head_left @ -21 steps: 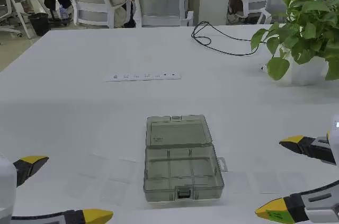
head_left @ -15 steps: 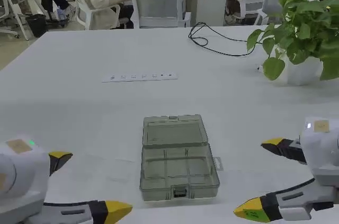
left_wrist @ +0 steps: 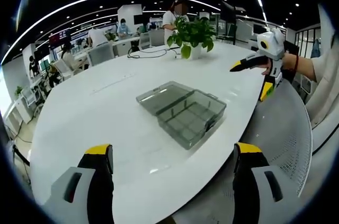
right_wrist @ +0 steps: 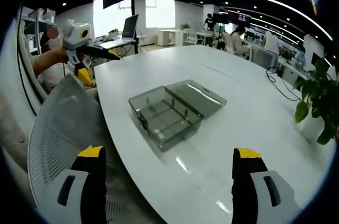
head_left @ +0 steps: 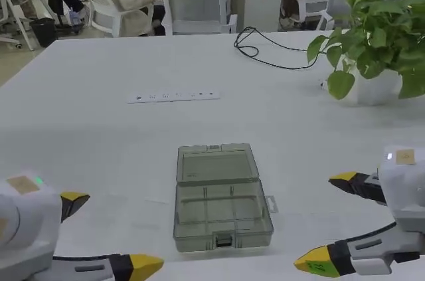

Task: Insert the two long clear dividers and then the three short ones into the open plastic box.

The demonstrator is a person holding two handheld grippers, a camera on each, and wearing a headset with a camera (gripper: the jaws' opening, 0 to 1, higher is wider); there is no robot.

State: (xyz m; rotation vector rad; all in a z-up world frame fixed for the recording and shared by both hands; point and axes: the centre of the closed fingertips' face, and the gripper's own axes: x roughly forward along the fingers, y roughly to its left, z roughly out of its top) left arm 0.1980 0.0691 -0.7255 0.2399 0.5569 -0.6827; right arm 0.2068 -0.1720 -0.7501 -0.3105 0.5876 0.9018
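While both pairs of fingers stand wide apart and hold nothing, the left gripper and the right gripper sit low at either side of the head view, with their yellow tips turned in toward the box. Each gripper view shows the same thing: two spread fingers with only air between them and the box ahead.

Compared with the pictures from a moment ago, both grippers have come forward into the frame. More of their white bodies shows, and the tips lie nearer the box than they did. The box has not been touched, and its slight drift in the picture comes from the head turning.

It rests near the front edge of the surface, between the two grippers and apart from both. Its lid is thrown back flat behind the base. Faint lines cross the base, but I cannot tell whether they are slots or dividers already seated.

The clear dividers are nearly invisible against the pale surface, too faint here to place with confidence.

This looks like the opening reach, with nothing picked up and no insertion under way. The next move calls for finding a long divider's edge.
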